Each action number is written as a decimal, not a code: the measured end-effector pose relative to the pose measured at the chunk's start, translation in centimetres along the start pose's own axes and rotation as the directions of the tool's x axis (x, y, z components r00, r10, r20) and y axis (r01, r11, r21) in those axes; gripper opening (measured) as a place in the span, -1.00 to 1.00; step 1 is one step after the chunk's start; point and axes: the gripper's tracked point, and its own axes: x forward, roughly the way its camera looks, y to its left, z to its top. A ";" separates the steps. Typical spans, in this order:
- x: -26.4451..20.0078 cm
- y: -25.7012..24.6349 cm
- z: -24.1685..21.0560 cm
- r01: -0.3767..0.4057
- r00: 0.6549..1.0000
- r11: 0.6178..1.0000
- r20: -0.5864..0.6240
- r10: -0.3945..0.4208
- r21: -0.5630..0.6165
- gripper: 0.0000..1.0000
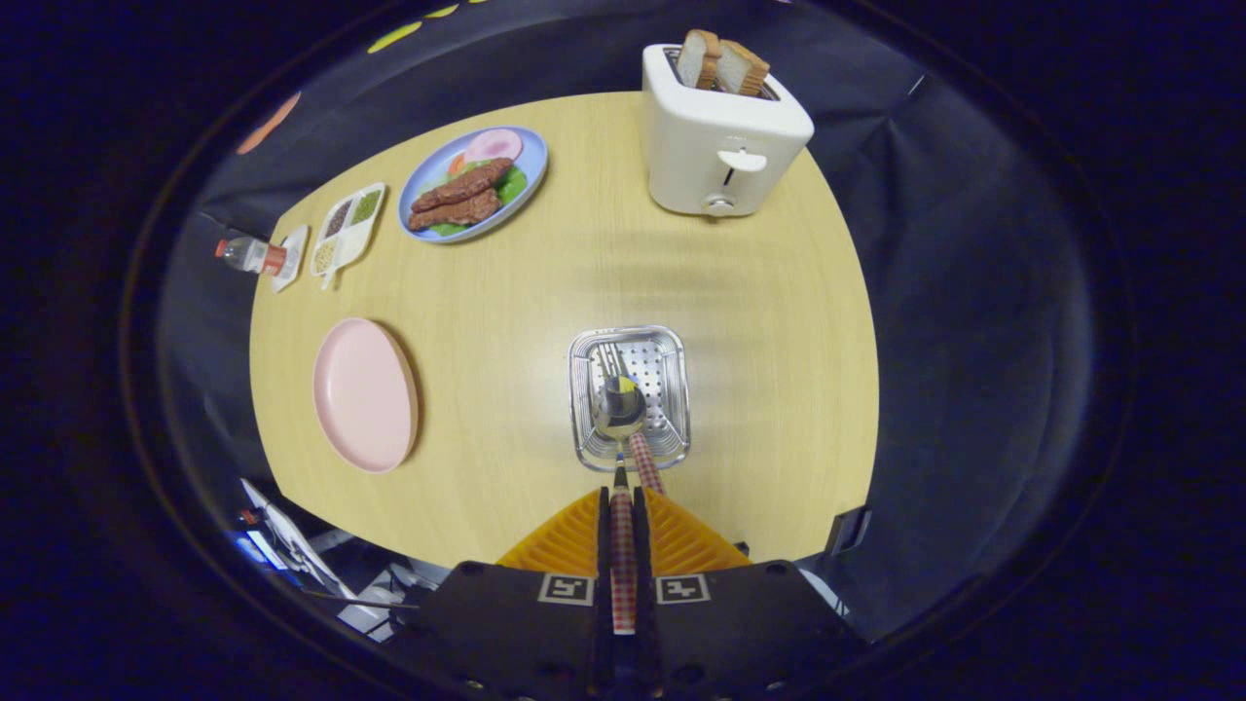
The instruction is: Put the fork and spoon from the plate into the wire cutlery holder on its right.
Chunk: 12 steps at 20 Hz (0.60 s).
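The spoon point(620, 404) hangs bowl-down over the wire cutlery holder point(630, 396), its checked handle running back toward six o'clock and pinched between the two fingers of the gripper point(622, 498), which are closed tight on it with hardly any gap left. A second checked handle point(644, 461) leans against the holder's near rim just at the five o'clock side of the spoon; its head lies down inside the basket, where prongs that look like the fork point(609, 362) show against the perforated floor at about eleven o'clock from the spoon's bowl. The holder stands on the wooden table point(740, 389), just ahead of the fingers. At nine o'clock from the holder, well apart from it, sits the pink plate point(364, 393), bare. Farther off at eleven o'clock is a blue plate point(474, 183) carrying sausages, greens and a pink slice, and beside that, toward nine o'clock, a white divided tray point(348, 231) with small portions and a small bottle point(251, 255) lying on its side. At one o'clock beyond the holder stands a white toaster point(720, 136) with two slices of bread upright in its slot.
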 end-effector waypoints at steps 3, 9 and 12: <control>0.8 0.0 0.9 0.022 1.000 1.000 -0.005 -0.022 -0.003 -0.84; 2.0 0.0 1.9 0.017 1.000 1.000 -0.005 -0.017 0.014 -0.77; 2.2 -0.1 2.0 0.018 1.000 0.999 0.022 -0.018 0.027 -0.73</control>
